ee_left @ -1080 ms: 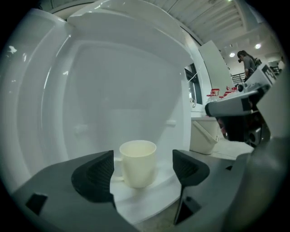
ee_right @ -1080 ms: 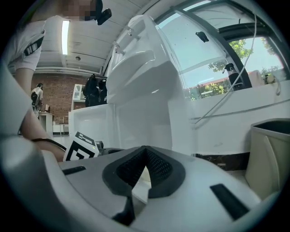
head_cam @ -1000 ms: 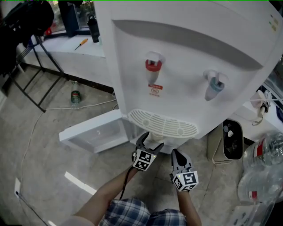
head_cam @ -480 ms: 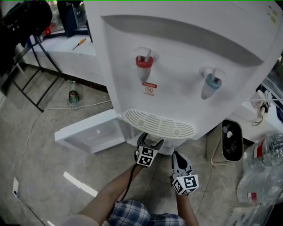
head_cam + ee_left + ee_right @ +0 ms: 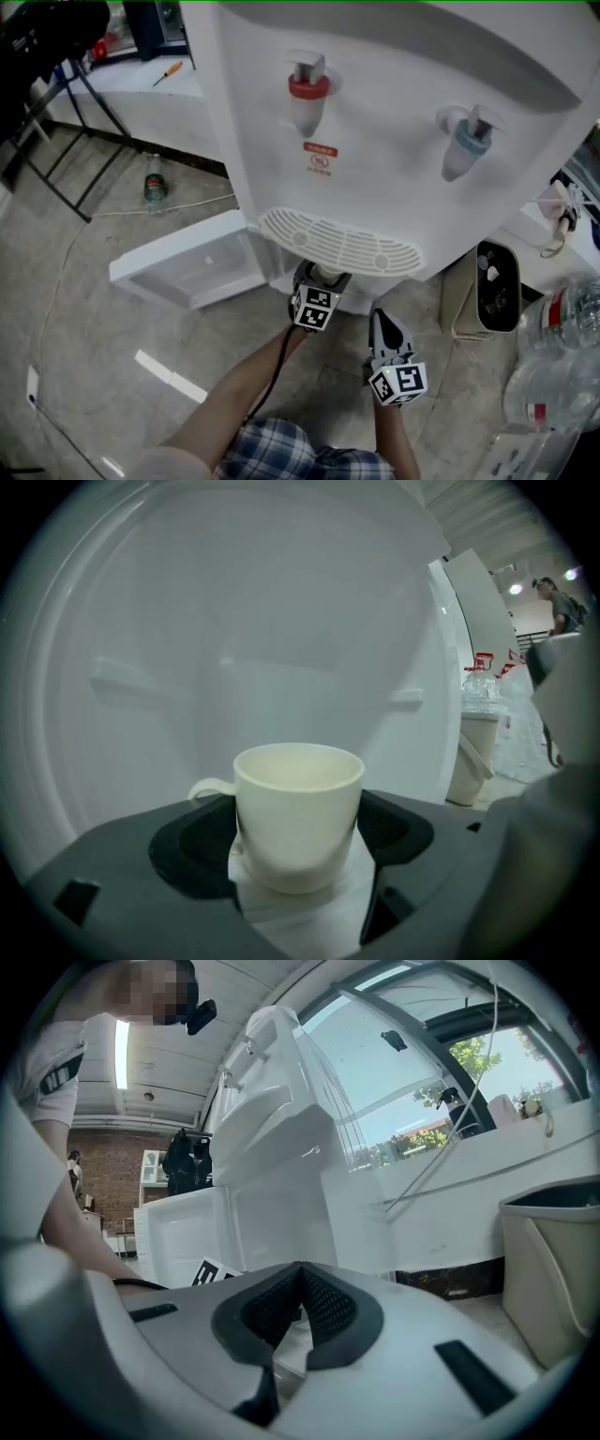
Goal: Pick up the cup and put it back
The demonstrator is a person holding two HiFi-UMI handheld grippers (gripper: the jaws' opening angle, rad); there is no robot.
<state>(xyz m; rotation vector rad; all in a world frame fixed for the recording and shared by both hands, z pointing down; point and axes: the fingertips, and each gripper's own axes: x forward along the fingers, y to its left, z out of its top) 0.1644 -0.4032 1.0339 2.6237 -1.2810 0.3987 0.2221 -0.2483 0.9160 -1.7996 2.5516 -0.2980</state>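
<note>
The left gripper (image 5: 321, 279) is closed on the cup (image 5: 298, 808). Its two dark pads press the cup's sides low down, one on each flank, so the upper wall and rim stand free above the jaws. The right gripper (image 5: 385, 323) hangs just beside it and a little nearer the person. Its jaws are pressed together with nothing between them.

The cup sits at the mouth of the lower compartment (image 5: 281, 621) of the water dispenser (image 5: 394, 141), directly under the front edge of the drip tray (image 5: 337, 246). The compartment's door (image 5: 192, 272) lies swung open to the left. A pale surface shows under the cup's base, but I cannot tell whether the cup rests on it or is carried just above it.

The cup looks to be in the middle of being carried, though these views do not tell whether it is going in or coming out. Either way, the gripper should travel level and straight along the compartment's depth. It should stay low enough to pass under the tray's front edge. The grip is low on a tapering wall, so a steady squeeze matters more than speed.

The cup stands upright, its long axis vertical and its mouth facing up. Its handle (image 5: 211, 789) points toward the left in the left gripper view, outside the jaws. That side needs room from the compartment's left wall.
</note>
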